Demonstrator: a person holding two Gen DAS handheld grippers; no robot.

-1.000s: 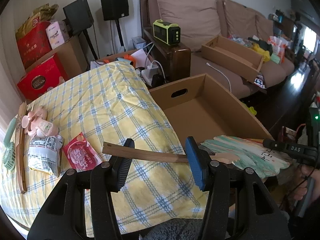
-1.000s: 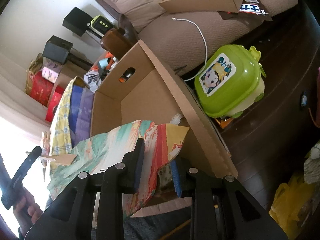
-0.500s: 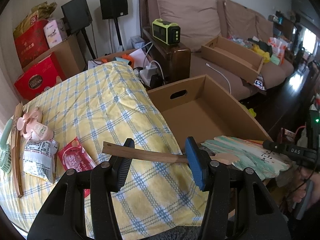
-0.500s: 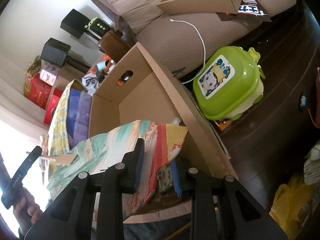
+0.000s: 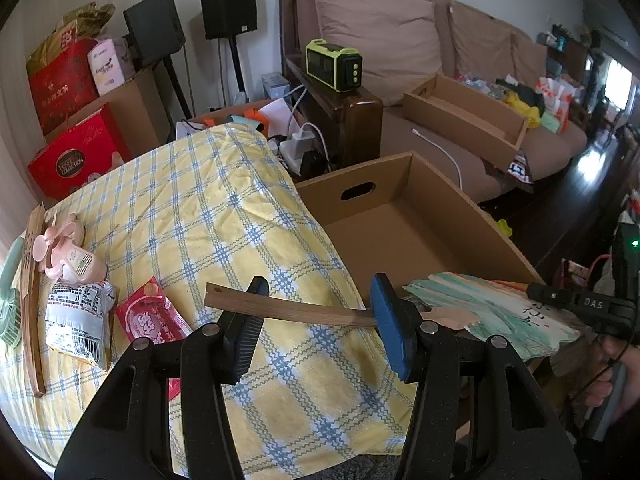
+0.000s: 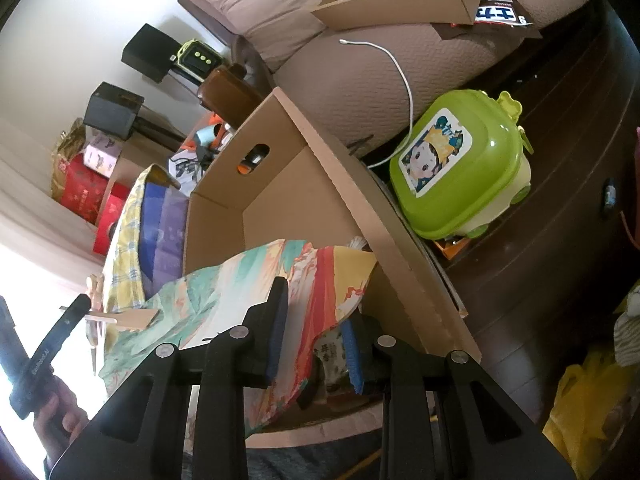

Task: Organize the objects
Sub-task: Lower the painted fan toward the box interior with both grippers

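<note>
1. we see a living room with a brown sofa (image 5: 460, 56) beyond a yellow checked cloth (image 5: 224, 216).
2. a red box (image 5: 76, 160) reads "collection".
3. our right gripper (image 6: 314, 344) pinches the painted paper fan (image 6: 256, 280) over the near edge of the open cardboard box (image 5: 404, 216).
4. our left gripper (image 5: 316, 316) stands spread around the fan's wooden handle (image 5: 288, 308), pads not pressing.
5. its arm (image 6: 44, 356) carries lettering we cannot read.
</note>
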